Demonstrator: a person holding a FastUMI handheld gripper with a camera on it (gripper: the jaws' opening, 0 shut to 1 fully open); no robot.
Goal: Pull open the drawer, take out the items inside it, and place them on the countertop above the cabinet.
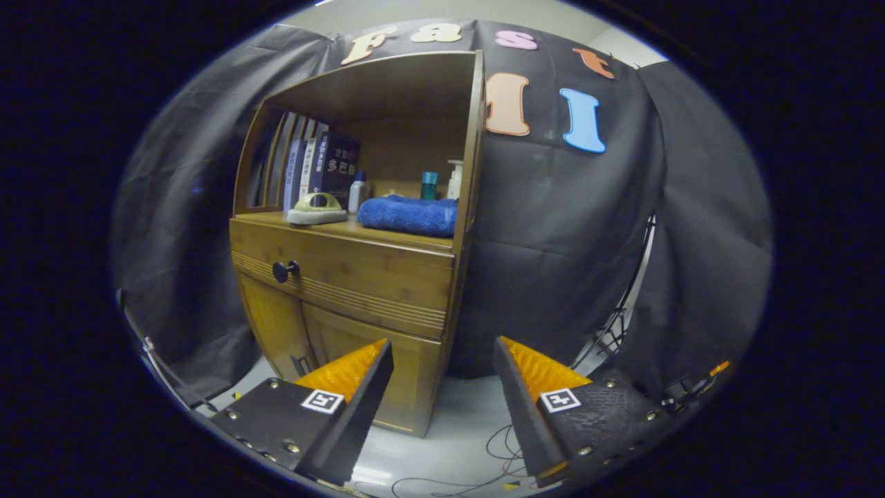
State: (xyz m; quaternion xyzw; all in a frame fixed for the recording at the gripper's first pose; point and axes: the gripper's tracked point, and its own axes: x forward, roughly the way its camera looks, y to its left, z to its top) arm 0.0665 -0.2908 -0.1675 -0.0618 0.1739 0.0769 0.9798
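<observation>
Gripper (442, 360) spread wide, grasping nothing, before a shut drawer (342, 273); towel (409, 214) at the countertop's (387, 235) right edge, books (318, 169) behind, writing unreadable.

The cabinet (346, 277) ahead of the gripper (442, 353) is honey-brown wood with a fine grain, and its drawer (359, 273) carries a band of thin ribbed lines and a black knob (283, 270). On the desk (401, 236) above lie a deep blue towel (409, 214) and a pale green and cream holder (317, 208). Beyond stand dark blue and white books (319, 169), a white bottle (357, 194) and a teal cup (429, 185). The floor (463, 429) is light grey.
</observation>
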